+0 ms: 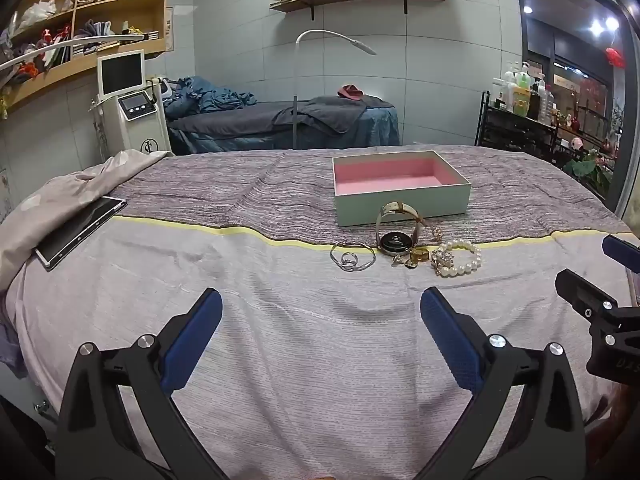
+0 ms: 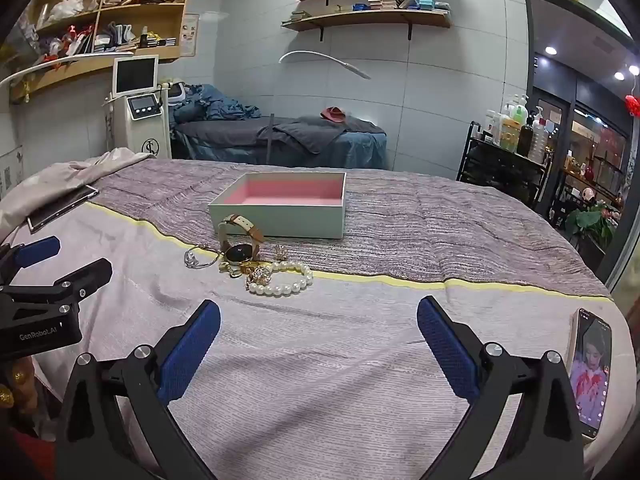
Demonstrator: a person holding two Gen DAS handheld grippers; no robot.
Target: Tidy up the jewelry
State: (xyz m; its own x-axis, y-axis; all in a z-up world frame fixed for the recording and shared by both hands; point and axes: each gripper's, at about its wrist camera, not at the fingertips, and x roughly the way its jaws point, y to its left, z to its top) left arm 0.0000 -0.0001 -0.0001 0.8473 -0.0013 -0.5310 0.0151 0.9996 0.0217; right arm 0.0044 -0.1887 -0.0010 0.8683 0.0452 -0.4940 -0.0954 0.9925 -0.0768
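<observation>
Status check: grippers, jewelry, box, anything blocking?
Left hand-held gripper and right hand-held gripper open, holding nothing. Jewelry pile on cloth before pink-lined box. Box holds nothing visible. Path unobstructed.

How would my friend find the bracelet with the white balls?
Find the open box with the pink inside, on the bed. Just in front of it lies a small heap of jewelry. The pearl bracelet is at the heap's right end, the only ring of round white beads.
</observation>
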